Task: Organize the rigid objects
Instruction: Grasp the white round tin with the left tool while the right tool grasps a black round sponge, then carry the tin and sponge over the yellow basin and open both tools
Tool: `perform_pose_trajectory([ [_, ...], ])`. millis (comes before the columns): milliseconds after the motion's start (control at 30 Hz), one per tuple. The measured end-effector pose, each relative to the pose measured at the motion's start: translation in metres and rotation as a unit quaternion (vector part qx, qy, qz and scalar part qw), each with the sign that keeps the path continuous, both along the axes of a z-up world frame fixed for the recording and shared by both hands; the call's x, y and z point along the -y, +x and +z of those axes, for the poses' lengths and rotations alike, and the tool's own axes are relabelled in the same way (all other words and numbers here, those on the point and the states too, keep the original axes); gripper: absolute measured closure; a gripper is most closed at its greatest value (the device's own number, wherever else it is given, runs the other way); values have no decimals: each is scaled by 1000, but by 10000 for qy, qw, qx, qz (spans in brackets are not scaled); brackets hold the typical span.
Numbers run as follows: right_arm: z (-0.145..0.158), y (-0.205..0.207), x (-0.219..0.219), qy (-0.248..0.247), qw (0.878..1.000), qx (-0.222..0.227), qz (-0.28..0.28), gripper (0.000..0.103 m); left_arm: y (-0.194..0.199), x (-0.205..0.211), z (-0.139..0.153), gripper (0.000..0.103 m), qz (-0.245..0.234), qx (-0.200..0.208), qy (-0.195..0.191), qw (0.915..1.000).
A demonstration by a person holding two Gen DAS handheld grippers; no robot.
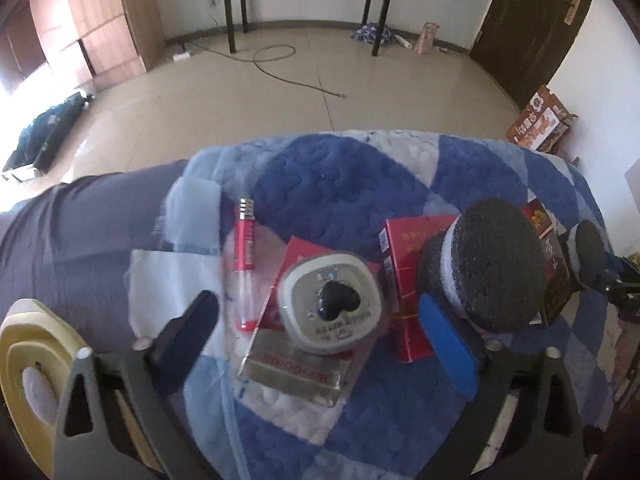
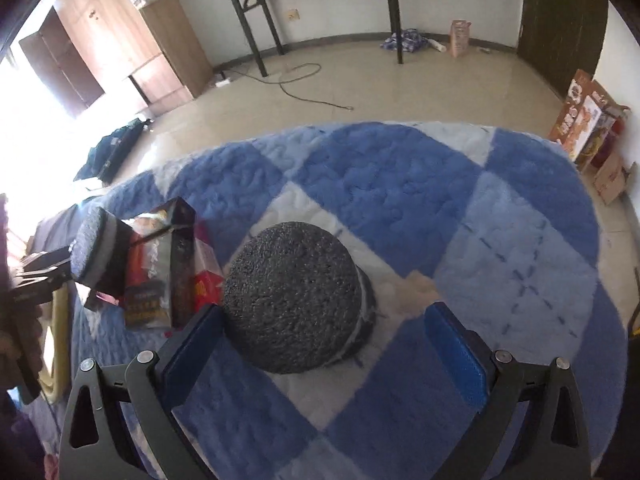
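On a blue-and-white quilt (image 1: 340, 184) lie a red lighter (image 1: 246, 264), a rounded white case with a black heart (image 1: 331, 304) resting on a red-and-silver pack (image 1: 294, 376), a red box (image 1: 404, 280) and a dark box (image 1: 554, 272). My left gripper (image 1: 326, 332) is open around the white case, with a black foam-capped knob (image 1: 492, 264) beside its right finger. My right gripper (image 2: 324, 344) is open on the quilt (image 2: 400, 184) and empty. A black foam knob (image 2: 296, 296) sits between its fingers. The boxes (image 2: 160, 272) lie to its left.
A yellow-white tape-like object (image 1: 32, 368) sits at lower left. The other gripper's foam pad (image 1: 588, 252) shows at right. Beyond the quilt's edge is tiled floor with a cable (image 1: 296, 68), table legs, a wooden cabinet (image 1: 92, 24) and cardboard boxes (image 2: 588, 128).
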State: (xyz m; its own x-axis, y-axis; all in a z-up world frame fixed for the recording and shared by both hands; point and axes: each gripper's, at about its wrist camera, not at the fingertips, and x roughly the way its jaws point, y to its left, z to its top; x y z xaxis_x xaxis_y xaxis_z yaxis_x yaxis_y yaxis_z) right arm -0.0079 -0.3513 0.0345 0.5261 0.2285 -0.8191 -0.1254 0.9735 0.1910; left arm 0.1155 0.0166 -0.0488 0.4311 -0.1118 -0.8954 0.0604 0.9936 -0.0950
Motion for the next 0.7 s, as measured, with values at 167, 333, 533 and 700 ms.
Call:
perform_pose_trajectory([
  [167, -14, 12, -8, -95, 9998, -7, 180, 22, 3, 0, -5, 47, 22, 2, 71, 10000],
  [333, -11, 12, -4, -77, 9995, 175, 258, 31, 0, -16, 2, 47, 150, 4, -414, 9990],
  [533, 18, 4, -6, -106, 9969, 565, 533, 31, -30, -57, 47, 47, 322, 474, -833, 9949],
  [700, 60, -12, -42, 98, 9882, 1039, 1117, 31, -65, -123, 80, 47, 834, 889, -931, 9882],
])
